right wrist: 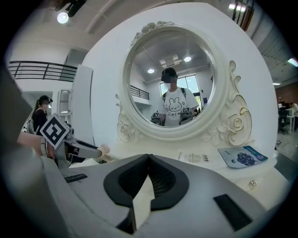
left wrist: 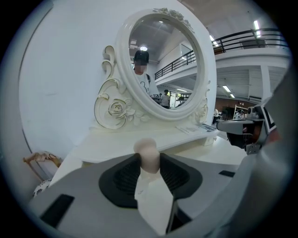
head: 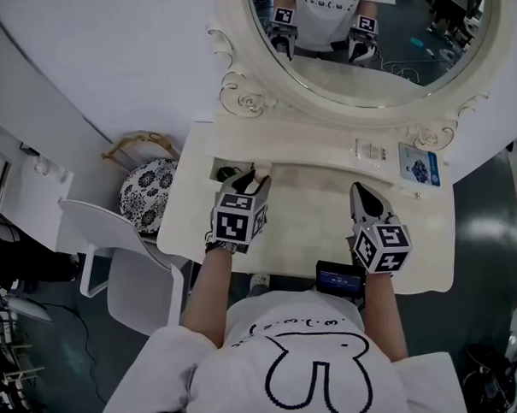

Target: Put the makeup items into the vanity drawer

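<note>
My left gripper [head: 259, 181] hovers over the left part of the cream vanity top [head: 314, 207]. It is shut on a beige egg-shaped makeup sponge [left wrist: 148, 153], whose rounded end sticks up between the black pads. The right gripper view shows that sponge [right wrist: 103, 149] at the tip of the left gripper. My right gripper [head: 359, 193] is over the right part of the top, shut with nothing between its jaws [right wrist: 149, 159]. A blue packet [head: 419, 164] and a white packet [head: 369, 150] lie on the raised back ledge below the oval mirror [head: 371, 34].
A small opening [head: 227, 170] with something dark inside sits at the vanity's left back corner. A white chair [head: 115, 250] and a round patterned stool [head: 148, 191] stand to the left. A dark screen [head: 340, 281] shows at the front edge near the person's waist.
</note>
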